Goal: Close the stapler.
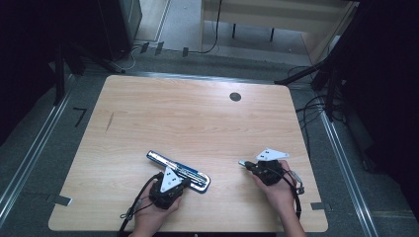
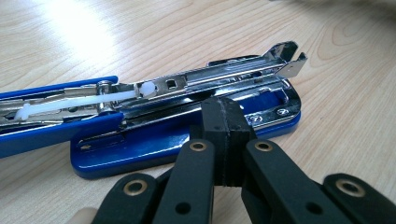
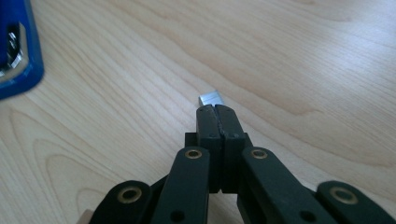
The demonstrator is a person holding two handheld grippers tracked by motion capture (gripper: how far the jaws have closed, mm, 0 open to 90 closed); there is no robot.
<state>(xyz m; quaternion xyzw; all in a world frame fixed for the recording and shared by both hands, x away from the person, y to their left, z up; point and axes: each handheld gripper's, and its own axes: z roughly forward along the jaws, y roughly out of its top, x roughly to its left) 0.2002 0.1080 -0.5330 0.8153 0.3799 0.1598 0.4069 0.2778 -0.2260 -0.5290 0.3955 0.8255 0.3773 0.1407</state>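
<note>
We see a blue stapler (image 1: 179,170) lying opened out on the near part of a wooden table (image 1: 197,113), its metal staple channel exposed. Our left gripper (image 2: 224,109) rests against the stapler's base edge, jaws pressed together with nothing between them. Well to the right of the stapler, our right gripper (image 3: 217,112) pinches a small strip of staples (image 3: 210,98) just above the wood.

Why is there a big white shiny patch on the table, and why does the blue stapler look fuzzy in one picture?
Left gripper view: lamp glare whitens the table beyond the opened stapler. Right gripper view: the stapler's blue corner is blurred at the frame's edge.
</note>
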